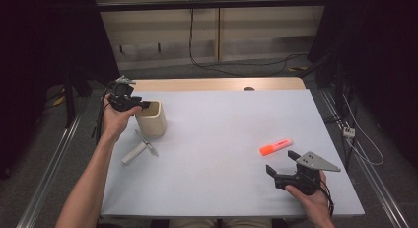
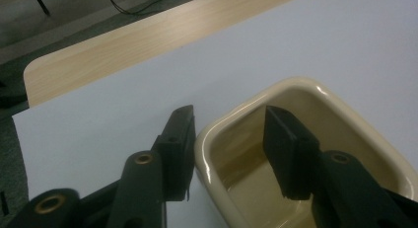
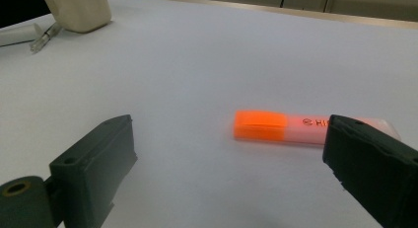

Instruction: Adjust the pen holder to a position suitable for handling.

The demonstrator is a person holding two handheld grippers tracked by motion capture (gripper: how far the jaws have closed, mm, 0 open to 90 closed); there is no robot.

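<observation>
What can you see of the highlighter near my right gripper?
The highlighter is a short, flat-sided marker with a bright orange cap at one end and a pale pink body that bears small printed letters, plastic by the look of it. It lies flat on the white table top, cap on, towards the person's right. In the right gripper view it lies crosswise ahead of the right gripper, whose jaws stand open and apart from it. Nothing touches it but the table.
</observation>
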